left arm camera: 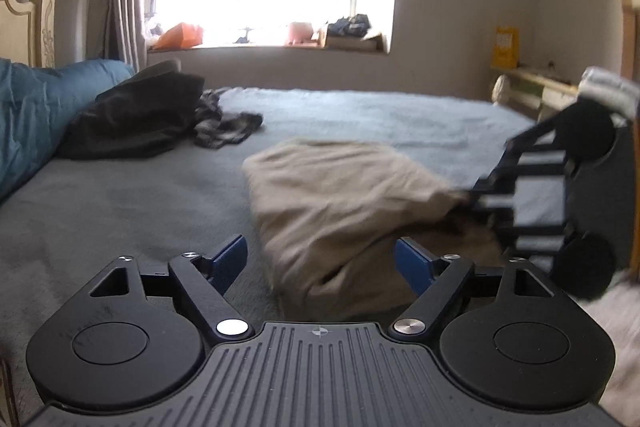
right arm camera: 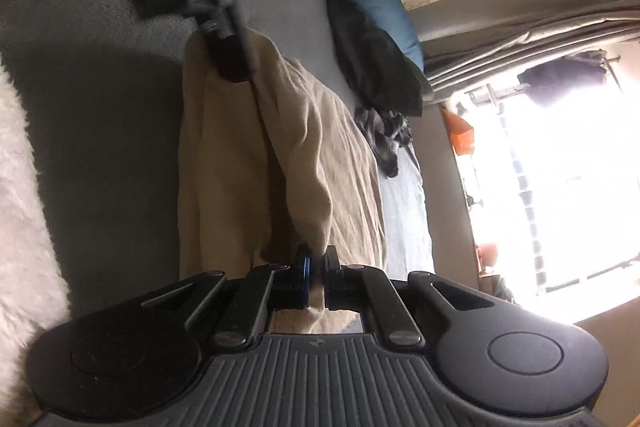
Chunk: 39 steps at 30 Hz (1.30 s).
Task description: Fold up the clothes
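Observation:
A beige garment (left arm camera: pixel 340 195) lies partly folded on the grey bed (left arm camera: pixel 120 211). My left gripper (left arm camera: pixel 322 261) is open, its blue pads (left arm camera: pixel 230 259) spread either side of the garment's near corner without touching it. My right gripper (left arm camera: pixel 469 198) comes in from the right, rolled on its side, and is shut on the garment's right edge, lifting that fold. In the right wrist view the right gripper (right arm camera: pixel 316 275) pinches a ridge of the beige garment (right arm camera: pixel 240 167) between its pads. The left gripper (right arm camera: pixel 240 7) shows beyond, at the cloth's far end.
A black clothes pile (left arm camera: pixel 136 115) and a grey plaid garment (left arm camera: pixel 224 123) lie at the bed's far left, beside a blue duvet (left arm camera: pixel 32 107). A cluttered windowsill (left arm camera: pixel 264 45) runs behind. White fluffy fabric (right arm camera: pixel 20 187) borders the bed's near side.

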Tool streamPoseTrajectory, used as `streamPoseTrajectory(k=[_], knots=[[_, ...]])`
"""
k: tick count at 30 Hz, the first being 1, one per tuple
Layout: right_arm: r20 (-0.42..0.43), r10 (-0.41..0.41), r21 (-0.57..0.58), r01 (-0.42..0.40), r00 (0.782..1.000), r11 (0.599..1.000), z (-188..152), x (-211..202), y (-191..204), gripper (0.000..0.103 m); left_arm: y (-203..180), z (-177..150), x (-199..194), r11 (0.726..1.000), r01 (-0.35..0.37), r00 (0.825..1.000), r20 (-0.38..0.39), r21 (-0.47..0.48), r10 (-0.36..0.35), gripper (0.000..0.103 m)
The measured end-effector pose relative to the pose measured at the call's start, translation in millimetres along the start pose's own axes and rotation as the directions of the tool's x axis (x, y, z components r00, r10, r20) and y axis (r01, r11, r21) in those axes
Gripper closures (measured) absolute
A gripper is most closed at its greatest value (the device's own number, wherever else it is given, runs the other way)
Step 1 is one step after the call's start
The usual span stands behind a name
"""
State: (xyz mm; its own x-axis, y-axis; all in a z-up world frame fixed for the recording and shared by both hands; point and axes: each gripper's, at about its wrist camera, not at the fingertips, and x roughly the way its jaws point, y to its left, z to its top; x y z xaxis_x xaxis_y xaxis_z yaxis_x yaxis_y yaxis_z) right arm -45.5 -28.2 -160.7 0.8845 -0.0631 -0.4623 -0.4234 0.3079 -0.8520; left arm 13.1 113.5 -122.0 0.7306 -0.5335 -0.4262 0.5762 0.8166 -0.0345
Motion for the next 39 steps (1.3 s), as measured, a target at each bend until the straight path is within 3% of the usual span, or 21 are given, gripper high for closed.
streamPoseTrajectory(k=[3, 6, 8, 14, 17, 20, 22, 24, 28, 31, 34, 37, 39], knots=[[0.013, -0.003, -0.045, 0.003, 1.0, 0.999, -2, -3, 0, 0.097, -10, 9, 17, 0.995, -0.002, 1.0, -0.009, 0.096, 0.003, 0.019], [0.031, 0.001, -0.1, 0.002, 1.0, 0.995, -5, -6, 1, 0.097, -23, 10, 40, 0.973, -0.052, 0.998, -0.031, 0.224, 0.06, 0.02], [0.05, -0.007, -0.156, 0.014, 0.999, 0.988, -9, -6, 2, 0.097, -26, 8, 52, 0.965, -0.068, 0.995, -0.051, 0.252, 0.083, 0.022], [0.113, 0.047, -0.331, -0.007, 0.993, 0.944, -23, 1, 15, 0.097, -9, -1, 62, 0.986, -0.075, 0.991, -0.101, 0.15, 0.091, 0.022], [0.139, 0.127, -0.395, -0.063, 0.982, 0.916, -29, 5, 17, 0.096, -3, -6, 60, 0.993, -0.07, 0.991, -0.109, 0.096, 0.081, 0.022], [0.167, 0.171, -0.414, -0.088, 0.971, 0.906, -33, 6, 13, 0.093, -3, -6, 59, 0.994, -0.073, 0.991, -0.106, 0.087, 0.082, 0.022], [0.187, 0.187, -0.41, -0.096, 0.965, 0.907, -34, 0, 7, 0.086, -3, -6, 58, 0.994, -0.074, 0.991, -0.104, 0.086, 0.083, 0.022], [0.205, 0.213, -0.383, -0.122, 0.955, 0.916, -34, -8, -6, 0.063, -3, -6, 58, 0.993, -0.075, 0.991, -0.102, 0.086, 0.084, 0.022], [0.189, 0.267, -0.266, -0.213, 0.945, 0.94, -38, -28, -31, 0.061, -2, -7, 58, 0.994, -0.075, 0.991, -0.102, 0.076, 0.082, 0.022], [0.199, 0.325, -0.057, -0.32, 0.925, 0.946, -32, -31, -59, 0.061, -2, -7, 57, 0.994, -0.076, 0.991, -0.102, 0.076, 0.083, 0.022], [0.26, 0.379, 0.182, -0.43, 0.888, 0.884, -26, -24, -87, 0.062, -2, -7, 55, 0.994, -0.078, 0.991, -0.106, 0.075, 0.085, 0.022], [0.279, 0.398, 0.269, -0.468, 0.874, 0.842, -24, -12, -92, 0.065, -1, -7, 50, 0.994, -0.078, 0.99, -0.108, 0.076, 0.086, 0.022], [0.298, 0.427, 0.298, -0.508, 0.854, 0.808, -22, -3, -92, 0.065, 0, -9, 44, 0.994, -0.078, 0.99, -0.108, 0.079, 0.086, 0.022]])
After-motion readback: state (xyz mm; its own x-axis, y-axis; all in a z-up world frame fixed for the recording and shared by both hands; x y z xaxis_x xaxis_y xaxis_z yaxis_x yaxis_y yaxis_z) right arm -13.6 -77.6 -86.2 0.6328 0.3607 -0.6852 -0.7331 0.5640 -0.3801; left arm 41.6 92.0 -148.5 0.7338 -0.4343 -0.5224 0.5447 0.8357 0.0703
